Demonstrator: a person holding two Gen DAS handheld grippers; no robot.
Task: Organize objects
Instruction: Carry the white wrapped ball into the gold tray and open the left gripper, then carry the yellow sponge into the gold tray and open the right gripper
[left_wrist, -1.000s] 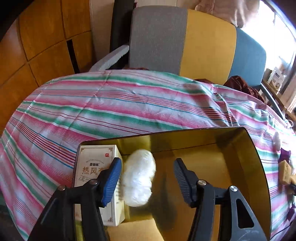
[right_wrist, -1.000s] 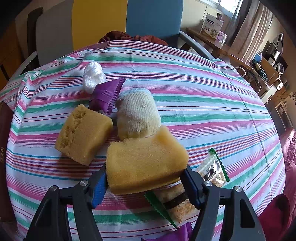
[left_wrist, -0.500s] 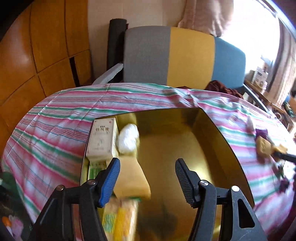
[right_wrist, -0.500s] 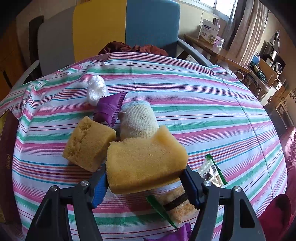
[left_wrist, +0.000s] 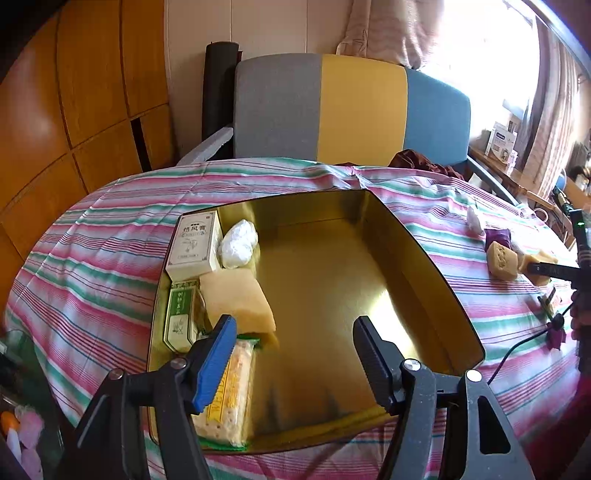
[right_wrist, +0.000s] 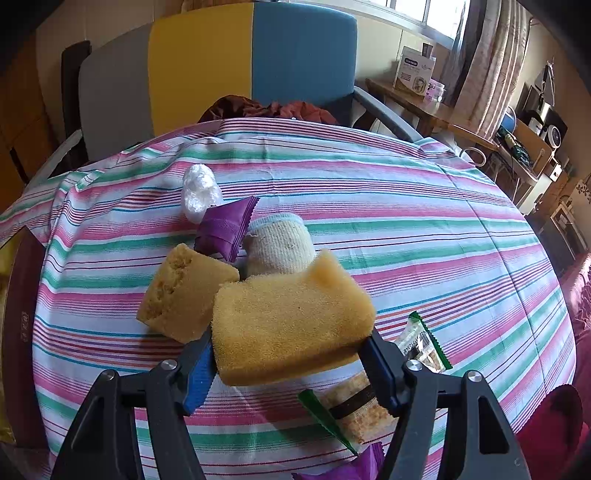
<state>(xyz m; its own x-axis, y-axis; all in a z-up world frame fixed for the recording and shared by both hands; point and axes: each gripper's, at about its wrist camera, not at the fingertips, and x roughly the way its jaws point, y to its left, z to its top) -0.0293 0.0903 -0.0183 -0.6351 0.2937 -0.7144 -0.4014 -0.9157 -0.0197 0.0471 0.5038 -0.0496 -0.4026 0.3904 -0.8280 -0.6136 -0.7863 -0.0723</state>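
A gold tin box (left_wrist: 424, 258) lies open on the striped tablecloth. Along its left wall sit a white carton (left_wrist: 194, 245), a white plastic bundle (left_wrist: 238, 243), a yellow sponge (left_wrist: 236, 301), a green-and-white carton (left_wrist: 181, 319) and a cracker pack (left_wrist: 229, 391). My left gripper (left_wrist: 291, 360) hovers over the box's near end, its jaws opening with nothing between them. My right gripper (right_wrist: 291, 363) is shut on a yellow sponge (right_wrist: 291, 325), held above the cloth. Behind it lie a second sponge (right_wrist: 184, 291), a rolled sock (right_wrist: 280, 245), a purple packet (right_wrist: 225, 229) and a white plastic bundle (right_wrist: 199, 192).
A green-edged snack pack (right_wrist: 424, 347) and a cracker bar (right_wrist: 354, 410) lie under the right gripper. A grey, yellow and blue chair (left_wrist: 351, 110) stands behind the round table. Wooden panels are at the left; a cluttered shelf (right_wrist: 524, 147) is at the right.
My left gripper has drawn back and up from the white bundle, leaving it beside the carton, so the whole box now shows. The right gripper holds the sponge almost in place.
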